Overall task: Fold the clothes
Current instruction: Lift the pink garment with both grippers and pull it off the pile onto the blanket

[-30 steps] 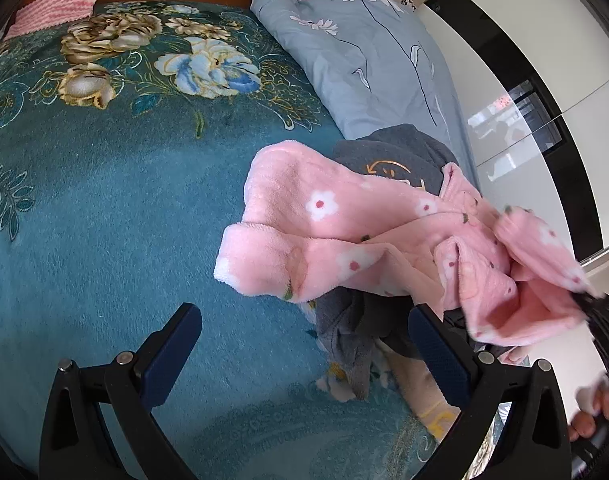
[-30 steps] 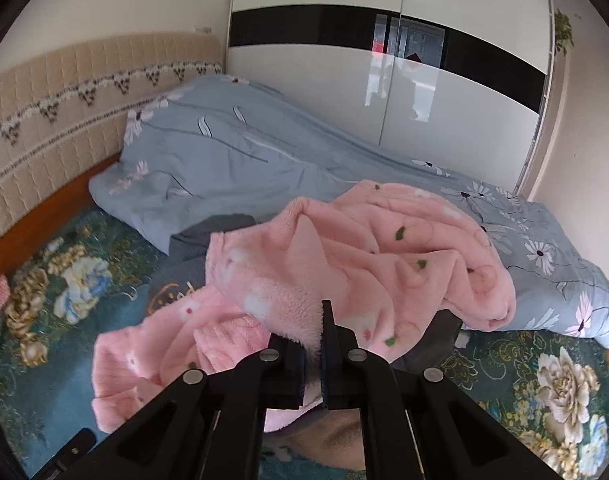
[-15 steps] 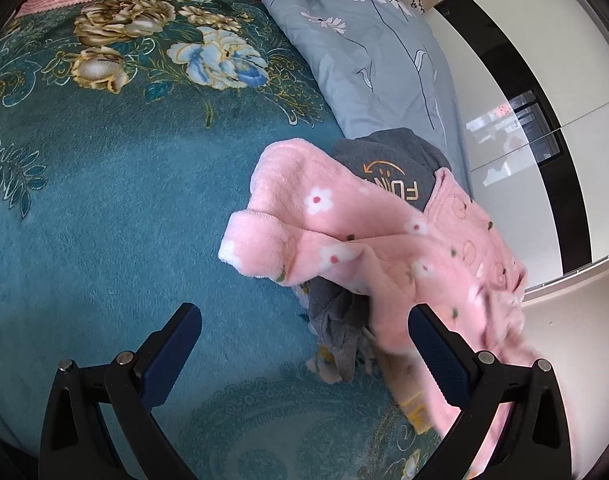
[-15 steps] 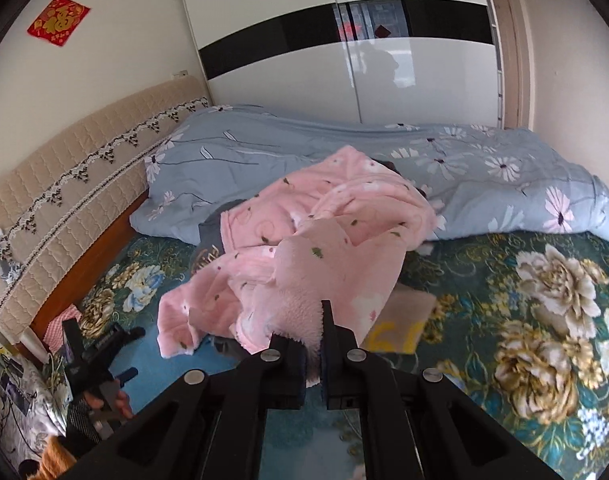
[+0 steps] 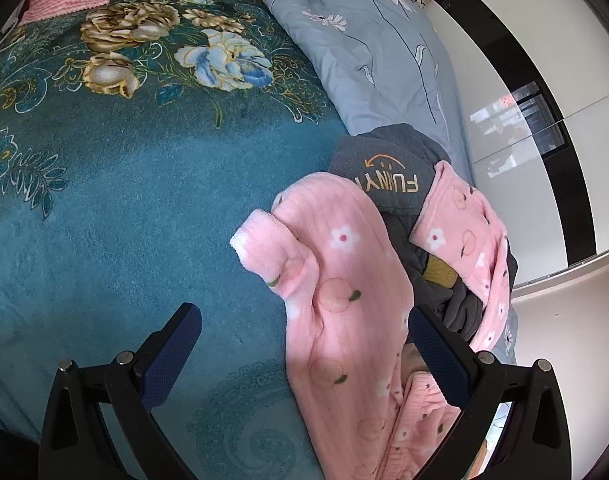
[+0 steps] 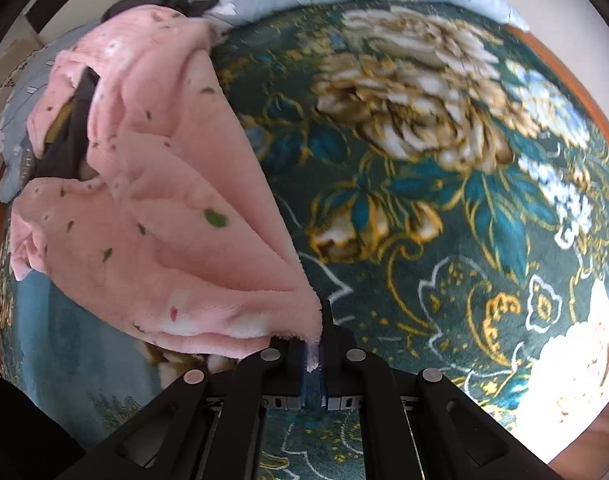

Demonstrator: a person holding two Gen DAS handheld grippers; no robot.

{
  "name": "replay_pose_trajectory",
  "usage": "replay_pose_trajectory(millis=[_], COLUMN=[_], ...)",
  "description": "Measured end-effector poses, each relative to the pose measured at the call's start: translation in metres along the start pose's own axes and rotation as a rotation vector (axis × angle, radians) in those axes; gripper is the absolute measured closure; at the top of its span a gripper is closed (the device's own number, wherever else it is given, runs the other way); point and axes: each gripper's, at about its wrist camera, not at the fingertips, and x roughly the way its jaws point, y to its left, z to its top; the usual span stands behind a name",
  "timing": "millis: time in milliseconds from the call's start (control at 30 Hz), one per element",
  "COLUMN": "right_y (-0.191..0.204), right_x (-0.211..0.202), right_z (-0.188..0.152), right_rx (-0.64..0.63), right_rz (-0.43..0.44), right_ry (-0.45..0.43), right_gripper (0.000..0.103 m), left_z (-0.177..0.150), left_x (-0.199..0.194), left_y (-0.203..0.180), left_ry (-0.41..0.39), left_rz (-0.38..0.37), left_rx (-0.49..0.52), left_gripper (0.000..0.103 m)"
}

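My right tongs (image 6: pixel 313 354) are clamped on an edge of the pink fleece garment (image 6: pixel 164 208), which stretches away to their left. My left tongs (image 5: pixel 304 354) stand wide apart, gripping nothing, with the garment lying between their tips on the teal bed blanket (image 5: pixel 124 208).

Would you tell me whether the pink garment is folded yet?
Not folded: the pink garment lies rumpled, one edge pinched in the right gripper.

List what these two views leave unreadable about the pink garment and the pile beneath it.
- Pink garment: left wrist view, lower end cut off by the frame edge; its type is unclear.
- Grey garment: mostly covered by the pink one.
- Yellow item: only a sliver shows between folds.
- Right gripper: shut on a pink edge; motion blur hides which edge.
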Motion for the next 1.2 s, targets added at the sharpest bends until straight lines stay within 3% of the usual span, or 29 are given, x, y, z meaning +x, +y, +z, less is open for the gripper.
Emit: replay_pose_trajectory(millis=[167,200,233,300,400,467,567,700,833,1000,1100,1200], right_y=[0.003,0.004,0.005,0.006,0.018,0.040,0.079,0.116,0.129,0.130,0.130,0.128], right_x=[0.001,-0.003,-0.008,-0.020,-0.047,-0.060,-0.054,-0.026,-0.003,0.016,0.019,0.018], right_z=[-0.014,-0.017,-0.019,-0.025,-0.033,-0.036,-0.040,-0.049,-0.059,-0.060,-0.054,-0.045], right_rx=[-0.074,-0.107,-0.134,-0.176,-0.285,-0.409,-0.583,-0.765,-0.943,-1.011,-0.985,-0.960], right_rz=[0.034,0.034,0.028,0.018,-0.045,-0.035,0.029,0.038,-0.087,-0.190,-0.188,-0.188], right_ry=[0.030,0.025,0.018,-0.014,-0.128,-0.192,-0.184,-0.156,-0.173,-0.198,-0.187,-0.184], right_gripper=[0.094,0.082,0.061,0.048,0.048,0.046,0.046,0.046,0.046,0.048,0.050,0.065], left_z=[-0.001,-0.001,-0.001,-0.001,-0.002,-0.003,-0.004,-0.002,0.002,0.008,0.011,0.015], left_x=[-0.003,-0.003,-0.003,-0.004,-0.005,-0.005,-0.008,-0.012,-0.008,0.013,0.030,0.049], left_y=[0.000,0.000,-0.001,-0.002,-0.004,-0.005,-0.005,0.000,0.013,0.032,0.042,0.057], left_ry=[-0.009,-0.009,-0.010,-0.015,-0.018,-0.016,-0.023,-0.021,0.022,0.109,0.137,0.166], left_rz=[0.018,0.023,0.026,0.031,0.038,0.043,0.046,0.038,0.025,0.043,0.049,-0.004], left_rx=[0.001,0.004,0.006,0.014,0.024,0.029,0.036,0.013,-0.055,-0.155,-0.218,-0.338], left_gripper=[0.000,0.000,0.000,0.000,0.000,0.000,0.000,0.000,0.000,0.000,0.001,0.001])
